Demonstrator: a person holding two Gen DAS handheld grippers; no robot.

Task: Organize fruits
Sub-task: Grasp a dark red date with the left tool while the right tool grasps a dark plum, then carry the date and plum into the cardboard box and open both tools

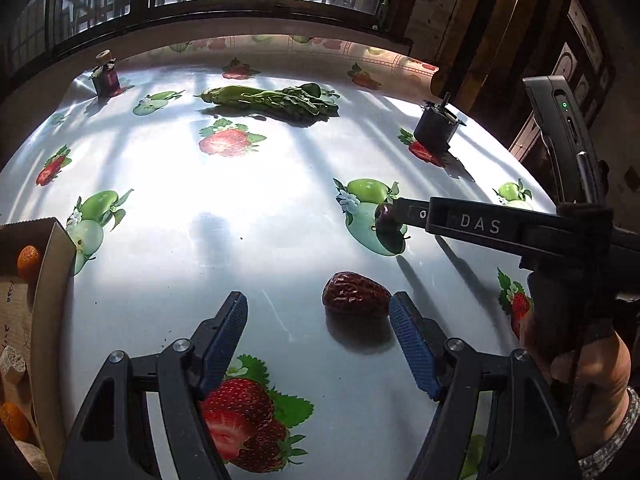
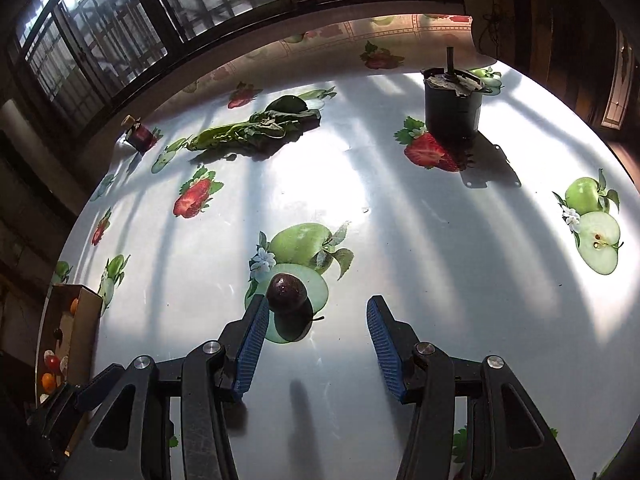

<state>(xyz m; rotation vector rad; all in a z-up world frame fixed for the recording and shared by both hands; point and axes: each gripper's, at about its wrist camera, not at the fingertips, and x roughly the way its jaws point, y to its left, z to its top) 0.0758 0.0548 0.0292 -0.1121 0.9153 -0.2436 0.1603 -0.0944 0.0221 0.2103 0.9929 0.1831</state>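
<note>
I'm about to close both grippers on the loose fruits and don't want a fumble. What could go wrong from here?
1. The dark round fruit sits off-centre, beside the right gripper's left pad; closing may nudge it into a roll.
2. The wrinkled red date lies ahead of the open left gripper, near its right pad, so it may get pushed instead of pinched.
3. The grippers are close together and could collide.

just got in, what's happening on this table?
A person is sorting fruit with a handheld claw in each hand. The left claw is open over the tablecloth, with a wrinkled red date lying just inside its right finger, not gripped. The right claw is open too, its left fingertip beside a small dark round fruit. A cardboard box at the left already holds oranges. Leafy greens lie further back.
</note>
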